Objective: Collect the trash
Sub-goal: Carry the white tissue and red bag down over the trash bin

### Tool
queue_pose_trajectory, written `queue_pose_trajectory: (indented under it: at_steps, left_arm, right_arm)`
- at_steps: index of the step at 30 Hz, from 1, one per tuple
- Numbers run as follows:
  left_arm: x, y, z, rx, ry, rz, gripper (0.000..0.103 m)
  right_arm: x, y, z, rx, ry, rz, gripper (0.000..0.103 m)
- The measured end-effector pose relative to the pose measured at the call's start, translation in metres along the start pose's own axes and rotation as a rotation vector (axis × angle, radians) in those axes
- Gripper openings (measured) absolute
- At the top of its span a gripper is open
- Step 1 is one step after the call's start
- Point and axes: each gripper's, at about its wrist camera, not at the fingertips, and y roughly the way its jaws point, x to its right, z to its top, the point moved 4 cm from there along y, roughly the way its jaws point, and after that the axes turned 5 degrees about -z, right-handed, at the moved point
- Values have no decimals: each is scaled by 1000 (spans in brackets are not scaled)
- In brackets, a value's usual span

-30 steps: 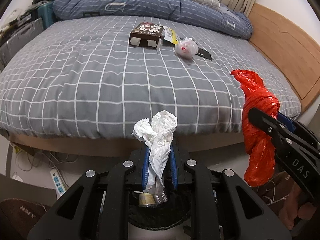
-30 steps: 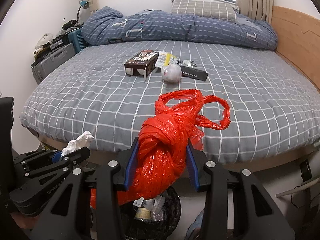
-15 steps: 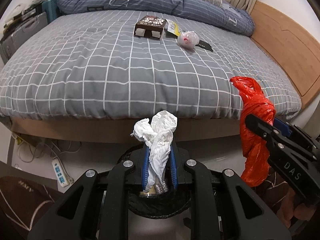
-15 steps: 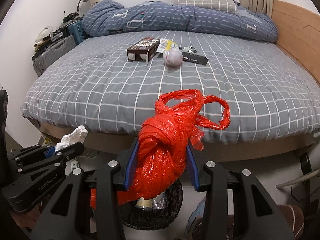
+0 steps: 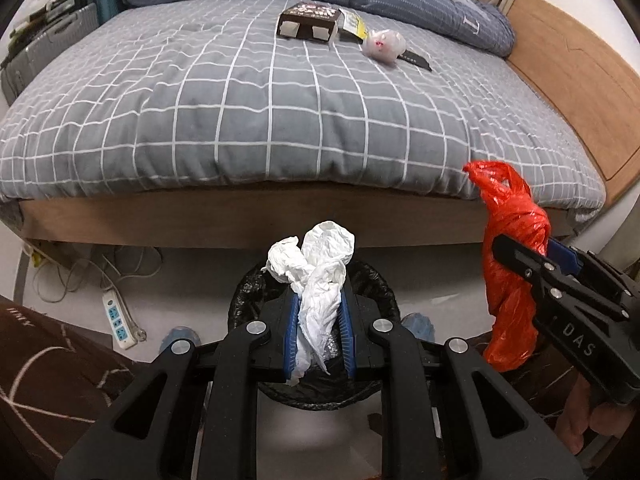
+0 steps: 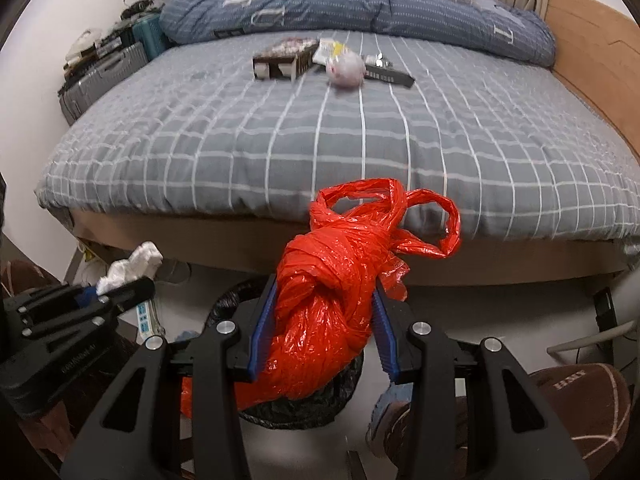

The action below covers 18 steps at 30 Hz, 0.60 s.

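My left gripper [image 5: 319, 312] is shut on a crumpled white tissue [image 5: 316, 268], held right above a bin lined with a black bag [image 5: 376, 280] on the floor. My right gripper [image 6: 324, 308] is shut on a knotted red plastic bag [image 6: 332, 280], also above the bin [image 6: 288, 408]. In the left wrist view the right gripper [image 5: 528, 256] and red bag [image 5: 508, 236] hang at the right; in the right wrist view the left gripper [image 6: 120, 288] with the tissue [image 6: 132, 266] is at the left. A brown box [image 5: 308, 24], a yellow wrapper [image 5: 352, 24], a pale wad [image 5: 382, 44] and a black strip [image 5: 416, 60] lie on the bed.
The bed with a grey checked cover [image 5: 260, 112] fills the view ahead, a blue duvet [image 6: 360, 12] at its far end, a wooden side board [image 5: 576, 80] on the right. A power strip [image 5: 118, 320] and cables lie on the floor. Suitcases [image 6: 104, 72] stand left.
Both grippers have sunk toward the floor and tipped downward, so the bed edge has risen in view. More of the bin shows under them. Both grips are unchanged.
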Motion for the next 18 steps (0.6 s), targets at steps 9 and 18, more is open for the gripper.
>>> queue_pose_trajectory:
  at_steps: [9,18]
  left_arm:
    - [-8,47,-5,-72,1,6,17]
    - [1,94,-1,-139,25,1,17]
  right_arm:
    - [-2,50,-9,-93,-6,18,41]
    - [8,84,-17,-156,10,17,41]
